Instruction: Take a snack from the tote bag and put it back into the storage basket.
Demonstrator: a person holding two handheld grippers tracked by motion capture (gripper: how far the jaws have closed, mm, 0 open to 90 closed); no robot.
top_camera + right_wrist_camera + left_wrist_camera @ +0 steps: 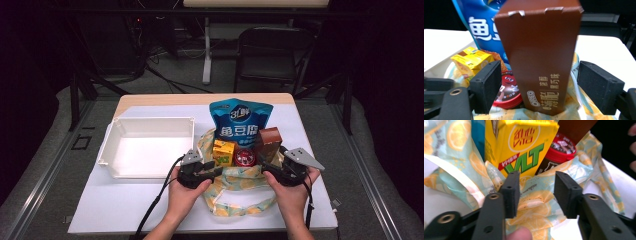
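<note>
Lemon-print cloth bag [240, 186] at the table's near edge already holds the brown box [269, 142], yellow carton [223, 151], red tin [244, 157] and blue pouch [240, 122]; left gripper [216, 171] and right gripper [263, 168] both open on nothing, so maybe just the handles are left.

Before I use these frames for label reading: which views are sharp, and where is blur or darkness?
High view: the table is lit, the room behind dark, small labels soft. Left gripper view: the yellow carton reads clearly, edges blurred. Right gripper view: the brown box is legible, the black pads soft.
</note>
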